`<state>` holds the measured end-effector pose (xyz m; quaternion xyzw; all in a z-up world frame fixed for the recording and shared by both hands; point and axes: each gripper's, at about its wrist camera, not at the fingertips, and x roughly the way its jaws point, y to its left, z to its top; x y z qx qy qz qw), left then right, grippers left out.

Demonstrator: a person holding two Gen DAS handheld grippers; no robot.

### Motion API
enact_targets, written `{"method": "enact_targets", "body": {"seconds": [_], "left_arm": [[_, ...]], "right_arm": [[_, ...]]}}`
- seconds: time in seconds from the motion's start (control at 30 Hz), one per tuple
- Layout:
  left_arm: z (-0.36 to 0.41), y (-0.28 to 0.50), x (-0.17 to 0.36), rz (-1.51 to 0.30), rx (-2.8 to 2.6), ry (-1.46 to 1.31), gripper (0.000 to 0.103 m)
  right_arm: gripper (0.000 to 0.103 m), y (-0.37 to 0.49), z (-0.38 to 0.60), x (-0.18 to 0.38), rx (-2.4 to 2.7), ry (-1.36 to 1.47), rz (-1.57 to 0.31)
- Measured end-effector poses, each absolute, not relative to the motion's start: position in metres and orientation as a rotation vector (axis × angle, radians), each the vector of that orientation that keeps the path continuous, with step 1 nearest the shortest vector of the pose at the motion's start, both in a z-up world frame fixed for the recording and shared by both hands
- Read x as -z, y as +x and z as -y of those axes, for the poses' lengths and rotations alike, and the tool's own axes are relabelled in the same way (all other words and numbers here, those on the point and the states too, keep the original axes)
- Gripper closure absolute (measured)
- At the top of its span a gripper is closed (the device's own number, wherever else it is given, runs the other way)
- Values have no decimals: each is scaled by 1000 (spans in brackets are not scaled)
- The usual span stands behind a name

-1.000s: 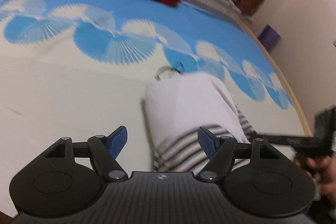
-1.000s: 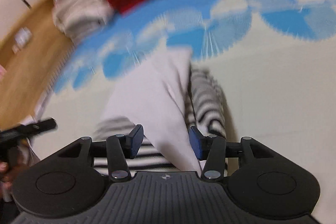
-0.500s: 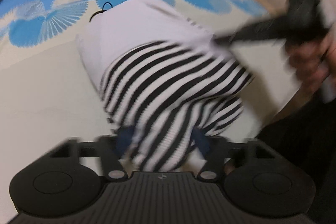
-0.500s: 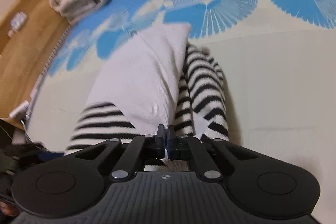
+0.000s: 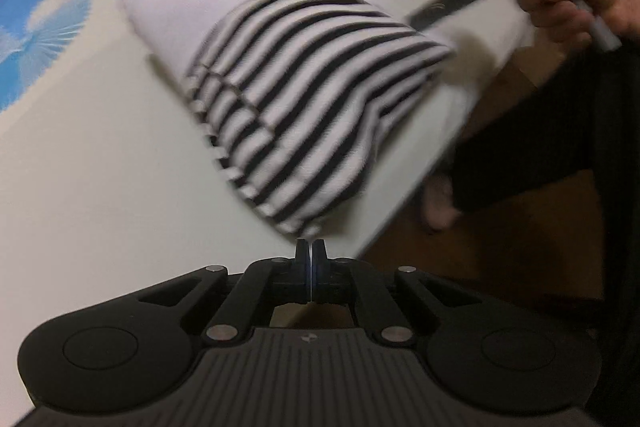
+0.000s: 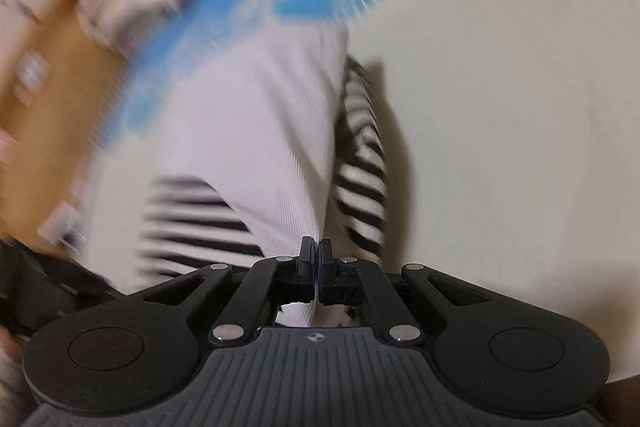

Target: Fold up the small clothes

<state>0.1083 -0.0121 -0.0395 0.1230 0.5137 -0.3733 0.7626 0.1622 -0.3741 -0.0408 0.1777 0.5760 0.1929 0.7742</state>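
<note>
Since a second ago both grippers have pinched shut on the striped garment's (image 5: 304, 107) near hem, left gripper (image 5: 310, 255) and right gripper (image 6: 316, 255) side by side, its length running away across the patterned mat (image 6: 500, 75).

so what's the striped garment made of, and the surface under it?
Striped garment: looks like soft knit cotton, matte; fine ribbing shows on its white part in the right wrist view, and it drapes limply from both shut grippers. Surface: matte cream and blue printed sheet or mat, probably fabric; blur leaves it open.
</note>
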Motion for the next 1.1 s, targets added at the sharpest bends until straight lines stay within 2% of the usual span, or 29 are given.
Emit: {"method": "enact_targets", "body": {"seconds": [0.13,0.23,0.33,0.37,0.43,0.53,0.77,0.83,0.87,0.9,1.1], "left_arm": [[-14,123,-9,-928,972,-108,96],[-27,137,-18,-845,902,-255,92],[-8,161,18,-1015,726,-120,92],[3,165,37,-1100,668,-20,85],[22,166,78,-1250,604,163,85],[28,164,72,-1206,634,196,86],[-1,173,49,-1187,651,32,84],[-10,182,33,-1131,637,-32,80],[-15,188,25,-1097,625,-43,70],[-16,194,17,-1067,612,-40,64],[-10,246,-15,-919,618,-16,64]], "right_arm": [[103,171,366,36,-400,378,-1195],[103,171,359,39,-382,341,-1191],[103,168,354,44,-391,295,-1211],[103,167,354,47,-394,288,-1222],[103,166,355,54,-377,259,-1261],[103,160,349,61,-370,191,-1322],[103,158,353,58,-406,172,-1321],[103,157,353,58,-409,160,-1322],[103,157,353,57,-407,156,-1320],[103,159,354,58,-404,151,-1317],[103,158,348,59,-402,130,-1314]]}}
